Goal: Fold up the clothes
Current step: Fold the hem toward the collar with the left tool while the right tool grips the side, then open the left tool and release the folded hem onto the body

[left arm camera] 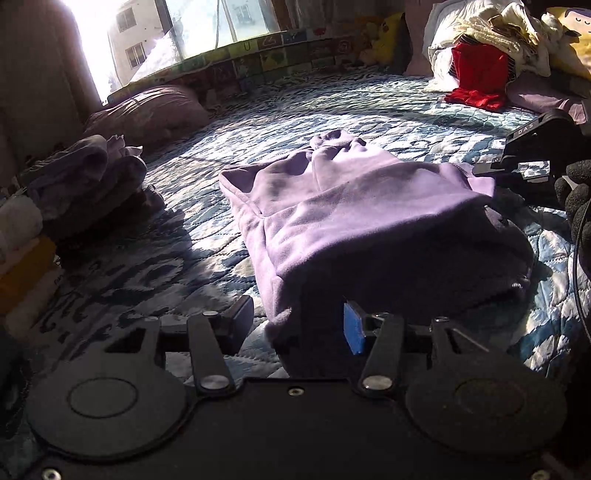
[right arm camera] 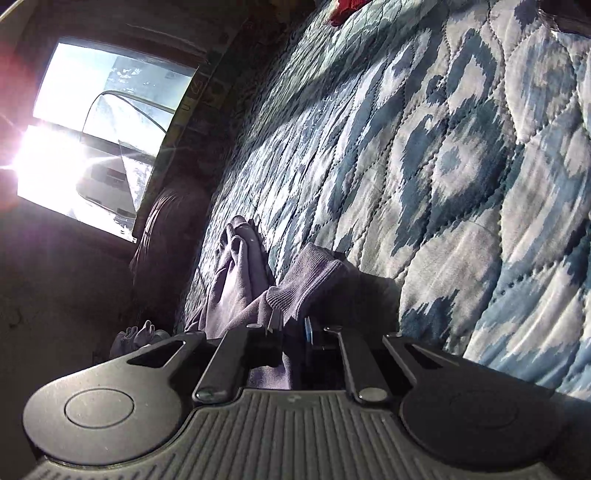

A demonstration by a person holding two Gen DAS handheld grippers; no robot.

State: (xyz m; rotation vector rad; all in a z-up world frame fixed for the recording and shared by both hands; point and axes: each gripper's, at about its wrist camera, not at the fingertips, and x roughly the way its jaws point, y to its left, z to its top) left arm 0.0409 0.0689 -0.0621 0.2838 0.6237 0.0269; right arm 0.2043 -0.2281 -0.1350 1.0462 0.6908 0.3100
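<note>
A lilac sweatshirt lies partly folded on the blue patterned quilt. My left gripper is open at its near edge, and the shadowed hem sits between the black finger and the blue-padded finger. In the right wrist view my right gripper is shut on the sweatshirt, with a ribbed cuff bunched just beyond the fingertips. The left wrist view also shows the right gripper at the garment's right side, held by a gloved hand.
A stack of folded clothes sits at the left edge of the bed. A heap of unfolded laundry with a red garment lies at the back right. A pillow rests below the bright window.
</note>
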